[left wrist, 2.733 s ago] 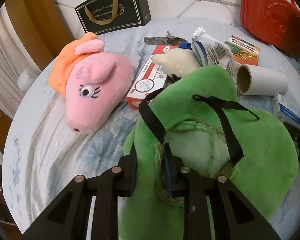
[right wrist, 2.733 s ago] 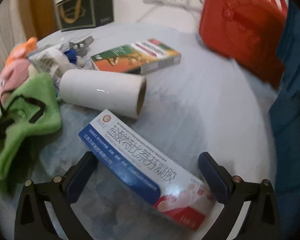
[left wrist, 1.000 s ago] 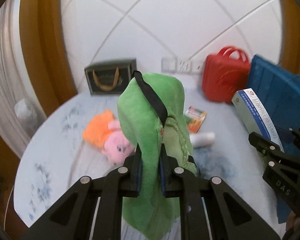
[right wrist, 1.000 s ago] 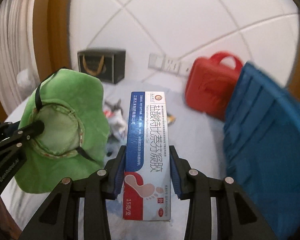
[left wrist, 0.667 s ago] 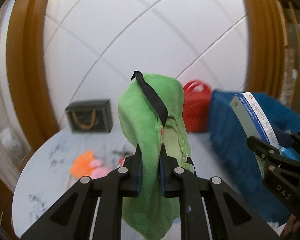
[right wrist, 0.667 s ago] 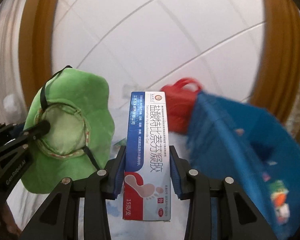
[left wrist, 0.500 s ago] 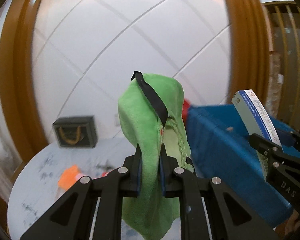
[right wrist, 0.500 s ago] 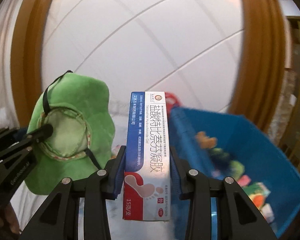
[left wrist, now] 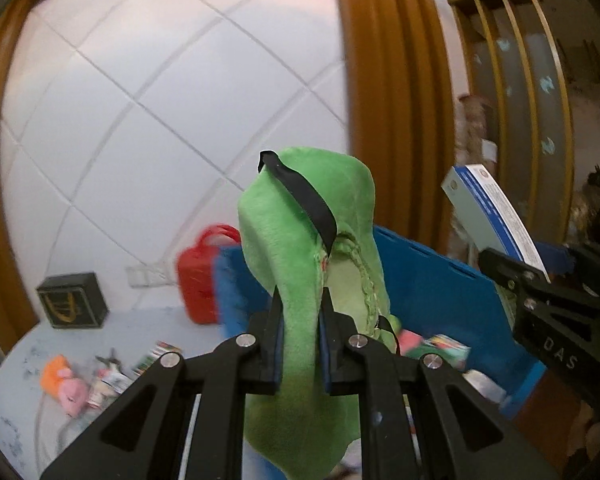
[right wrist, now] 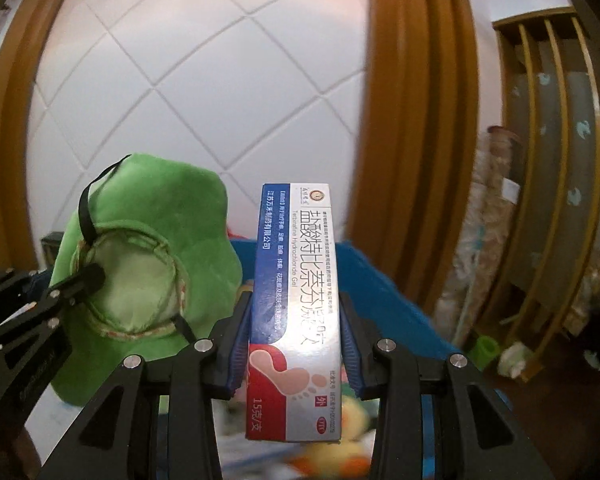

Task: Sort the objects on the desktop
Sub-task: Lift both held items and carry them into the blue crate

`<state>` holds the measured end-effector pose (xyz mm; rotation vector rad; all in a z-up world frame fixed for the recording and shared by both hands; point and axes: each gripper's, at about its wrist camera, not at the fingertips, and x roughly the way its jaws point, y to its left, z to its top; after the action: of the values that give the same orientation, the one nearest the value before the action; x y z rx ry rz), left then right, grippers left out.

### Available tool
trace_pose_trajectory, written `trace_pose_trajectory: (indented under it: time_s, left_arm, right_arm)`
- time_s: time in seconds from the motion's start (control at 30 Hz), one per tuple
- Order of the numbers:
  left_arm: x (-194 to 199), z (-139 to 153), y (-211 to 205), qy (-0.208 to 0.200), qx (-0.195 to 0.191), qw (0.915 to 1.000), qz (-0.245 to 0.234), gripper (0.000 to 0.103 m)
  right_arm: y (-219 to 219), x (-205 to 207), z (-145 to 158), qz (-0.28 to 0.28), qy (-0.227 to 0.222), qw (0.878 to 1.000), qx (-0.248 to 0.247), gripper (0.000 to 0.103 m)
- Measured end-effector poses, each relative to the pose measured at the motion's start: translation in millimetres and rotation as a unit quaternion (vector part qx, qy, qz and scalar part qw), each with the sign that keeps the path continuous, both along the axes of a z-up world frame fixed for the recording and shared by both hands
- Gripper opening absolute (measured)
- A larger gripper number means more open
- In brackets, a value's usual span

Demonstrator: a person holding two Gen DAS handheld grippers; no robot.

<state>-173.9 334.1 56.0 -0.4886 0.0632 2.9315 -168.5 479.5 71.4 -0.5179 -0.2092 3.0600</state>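
left gripper [left wrist: 300, 334] clenched on the green plush piece [left wrist: 308, 264], fabric pinched at mid frame and hanging limp below the pads, black strap [left wrist: 300, 196] looped over its top. right gripper [right wrist: 296, 340] grasping the ointment box [right wrist: 296, 308], upright, pads on both long sides, low on the box.

blue bin [left wrist: 432, 292] just beyond both loads, centre to right of the left view, with mixed small items visible inside.

probably the carry to the bin, with release next. best done by bringing each load fully past the near wall before opening, lowering close to the contents so nothing bounces out. plush likely to drape and snag on the rim by its strap, so worth clearing the edge with the dangling part too. box stiff and light, likely to drop cleanly; a slight forward tilt ought to help. keeping the two tools apart to avoid a knock.

lower left of the left view: round table [left wrist: 28, 364] under pale patterned cloth, pink and orange plush toy [left wrist: 66, 384] and a few small items lying on it, black gift box [left wrist: 72, 300] and red case [left wrist: 200, 276] toward the back. white tiled wall behind, framed by brown wood trim; slatted wooden screen at far right.
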Motion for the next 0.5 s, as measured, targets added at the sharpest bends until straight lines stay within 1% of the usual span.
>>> trace_pose_trajectory:
  time_s: [0.13,0.2,0.33,0.4,0.5]
  left_arm:
    - [-8,-18,54,-0.036,-0.021,0.9991,-0.002,0.013]
    - [-11,-25,69,-0.049,-0.032,0.9983,0.003,0.013]
    - [-18,-37,86,-0.078,-0.04,0.9961,0.013,0.013]
    - [-21,-41,94,-0.086,-0.045,0.9951,0.019,0.014]
    - [-27,-46,96,-0.097,-0.051,0.9936,0.025,0.014]
  right_arm:
    - [47,-7,-16,0.006,-0.028,1.0,-0.01,0.039]
    - [68,-14,-24,0.007,-0.037,0.999,-0.019,0.039]
    - [97,-32,-41,0.012,-0.061,0.998,-0.023,0.039]
    - [101,-35,-47,0.011,-0.066,0.998,-0.022,0.039]
    - [108,-43,-54,0.012,-0.073,0.997,-0.02,0.039]
